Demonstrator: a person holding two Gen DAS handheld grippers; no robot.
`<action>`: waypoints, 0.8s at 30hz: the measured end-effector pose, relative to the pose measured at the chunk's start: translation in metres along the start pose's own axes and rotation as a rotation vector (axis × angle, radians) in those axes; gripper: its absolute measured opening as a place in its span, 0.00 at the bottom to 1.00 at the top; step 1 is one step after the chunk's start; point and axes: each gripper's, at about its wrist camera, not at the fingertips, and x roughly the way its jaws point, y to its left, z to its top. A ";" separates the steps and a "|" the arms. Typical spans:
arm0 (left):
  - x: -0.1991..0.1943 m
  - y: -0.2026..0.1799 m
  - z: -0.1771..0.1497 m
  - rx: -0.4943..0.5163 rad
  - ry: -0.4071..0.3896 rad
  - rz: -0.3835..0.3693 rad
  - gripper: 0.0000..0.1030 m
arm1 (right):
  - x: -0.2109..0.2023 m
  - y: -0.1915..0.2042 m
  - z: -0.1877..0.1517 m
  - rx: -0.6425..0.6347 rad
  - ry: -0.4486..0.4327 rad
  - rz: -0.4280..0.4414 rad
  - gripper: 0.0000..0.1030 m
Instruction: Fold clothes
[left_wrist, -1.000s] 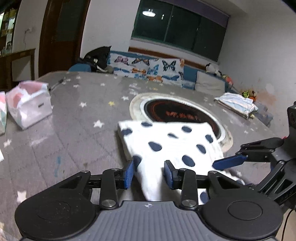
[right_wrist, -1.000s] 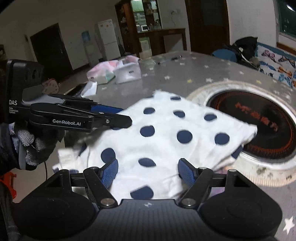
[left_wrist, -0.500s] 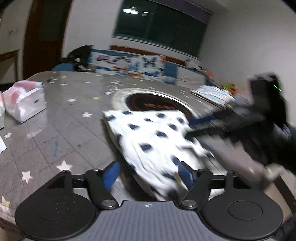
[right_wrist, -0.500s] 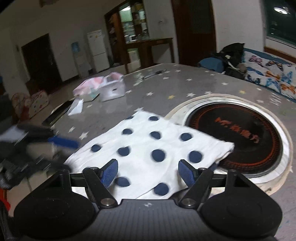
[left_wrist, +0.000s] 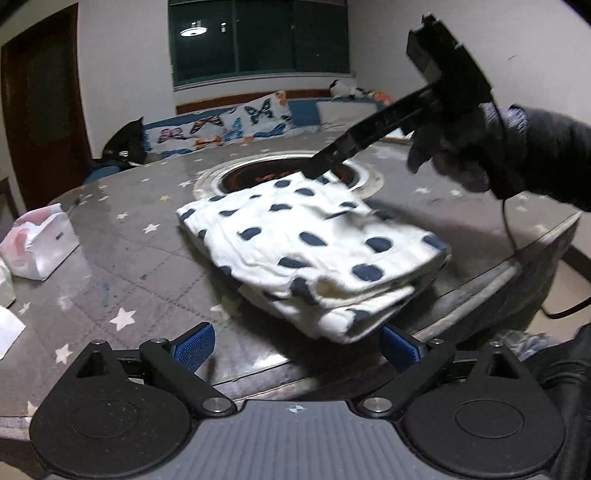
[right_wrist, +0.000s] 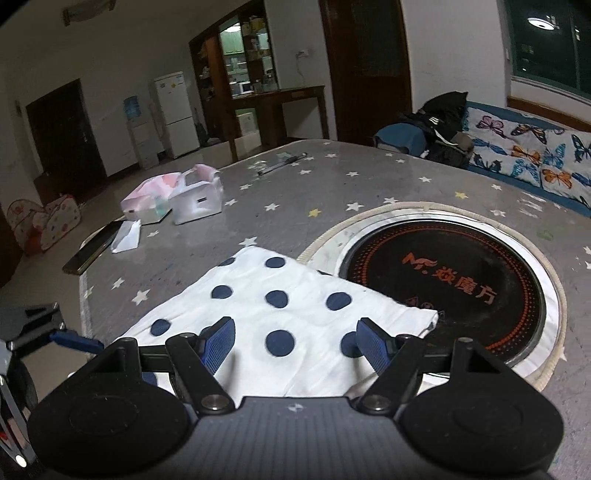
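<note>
The white cotton garment with navy dots (left_wrist: 310, 254) lies folded in layers on the grey star-print tabletop (left_wrist: 122, 266), both the left claw (left_wrist: 295, 341) and right claw (right_wrist: 295, 339) released above it, so it likely needs only a final tidy or setting aside.

The folded garment (left_wrist: 306, 243) is soft, matt white cloth with dark blue dots, slightly fuzzy. The worktop (right_wrist: 332, 184) wears a grey star-printed cover with a faint sheen. The round cooker plate (right_wrist: 447, 277) is glossy black glass. Each hand-held gripper (left_wrist: 297, 345) is matt black plastic with ribbed blue pads (right_wrist: 220, 339).
</note>
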 end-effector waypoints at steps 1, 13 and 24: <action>0.002 -0.001 -0.001 0.006 0.005 0.017 0.95 | 0.001 -0.001 0.000 0.002 0.000 -0.004 0.72; 0.008 0.035 -0.004 -0.150 0.020 0.179 0.95 | 0.013 -0.021 -0.001 0.045 0.016 -0.050 0.78; 0.026 0.093 0.009 -0.249 0.017 0.373 0.95 | 0.031 -0.052 0.000 0.141 0.029 -0.081 0.78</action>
